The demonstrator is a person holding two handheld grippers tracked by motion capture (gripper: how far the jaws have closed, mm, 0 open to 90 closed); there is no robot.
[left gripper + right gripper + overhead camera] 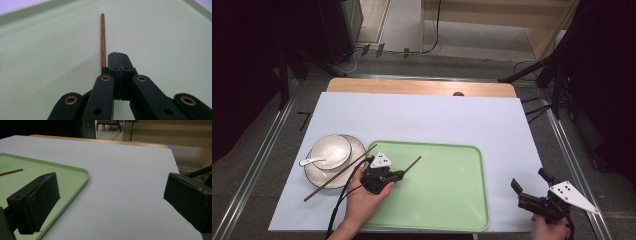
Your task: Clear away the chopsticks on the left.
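Table point(422, 87): a wooden top, covered almost fully by a white sheet point(437, 120); a strip of bare wood shows along the far edge.
Tray point(472, 200): light green, with rounded corners, lying on the sheet toward the near side. Most of its floor is bare. Its near rim is close to the near edge of the sheet.
Open room: the far half of the sheet is free, and also the band between the tray and the right edge.
Plate point(357, 150): white, just beside the left rim of the tray, with a white bowl point(329, 150) on it.
Left hand point(362, 200): it comes from the bottom and reaches over the near-left corner of the tray, the forearm cut off by the picture edge.
Left gripper point(117, 56): the jaws are pressed together on a brown chopstick point(103, 40), which points ahead over the tray floor.
Right hand point(549, 227): low at the right, mostly cut off.
Right gripper point(529, 187): it hovers over the sheet, right of the tray, jaws spread wide and nothing between them.
Second chopstick point(332, 177): it lies slanted across the plate, the lower end on the sheet.
Spoon point(314, 161): white, in the bowl, handle over the rim to the left.
Hard to tell: whether the held chopstick touches the tray.
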